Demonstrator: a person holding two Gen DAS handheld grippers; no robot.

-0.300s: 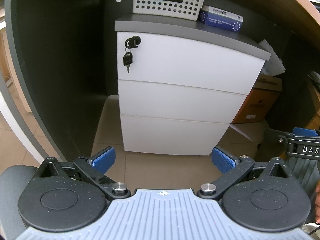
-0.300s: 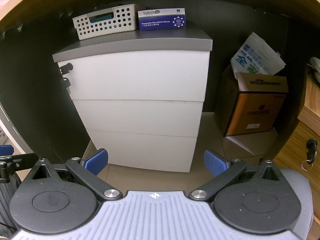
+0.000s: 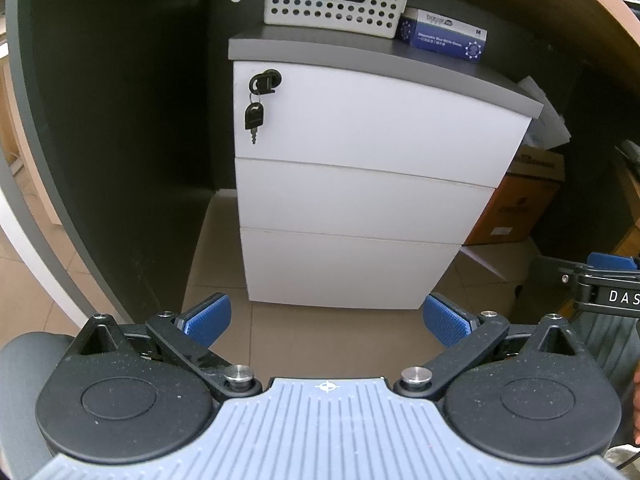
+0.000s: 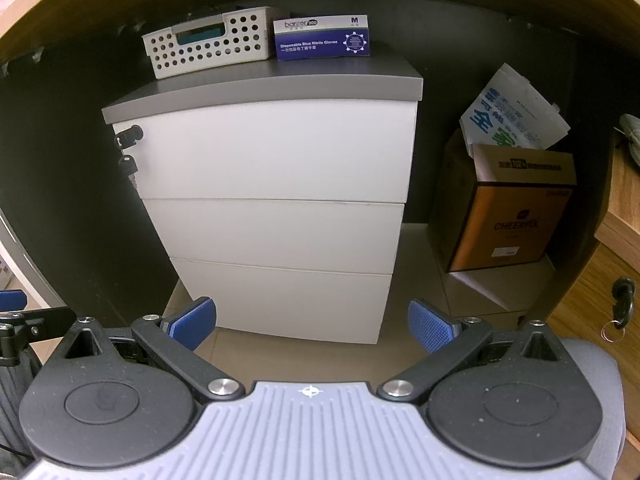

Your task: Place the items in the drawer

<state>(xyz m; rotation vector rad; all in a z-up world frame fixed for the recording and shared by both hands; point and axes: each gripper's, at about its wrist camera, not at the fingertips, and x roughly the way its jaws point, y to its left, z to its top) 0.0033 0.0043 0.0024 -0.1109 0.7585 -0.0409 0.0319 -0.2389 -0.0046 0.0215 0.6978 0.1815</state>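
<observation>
Both grippers spread wide, empty: left gripper [image 3: 327,320] and right gripper [image 4: 312,322] face the closed three-drawer cabinet [image 4: 276,216] ahead under the worktop; glove box [image 4: 322,38] atop it, right gripper looks nearer.

**What stays out of sight past the two grippers**

Ahead of the right gripper [image 4: 312,322], the drawer cabinet [image 4: 280,184] shows three closed fronts, so its insides are hidden; the basket [image 4: 208,46] on top shows only a sliver of something teal through its handle slot. To that gripper's right, the brown box [image 4: 516,220] covers the lower part of the printed white bag [image 4: 516,116]. In the left wrist view the right gripper's body [image 3: 608,292] is cut off by the frame's right edge, its lettering clipped after "DAS".
</observation>
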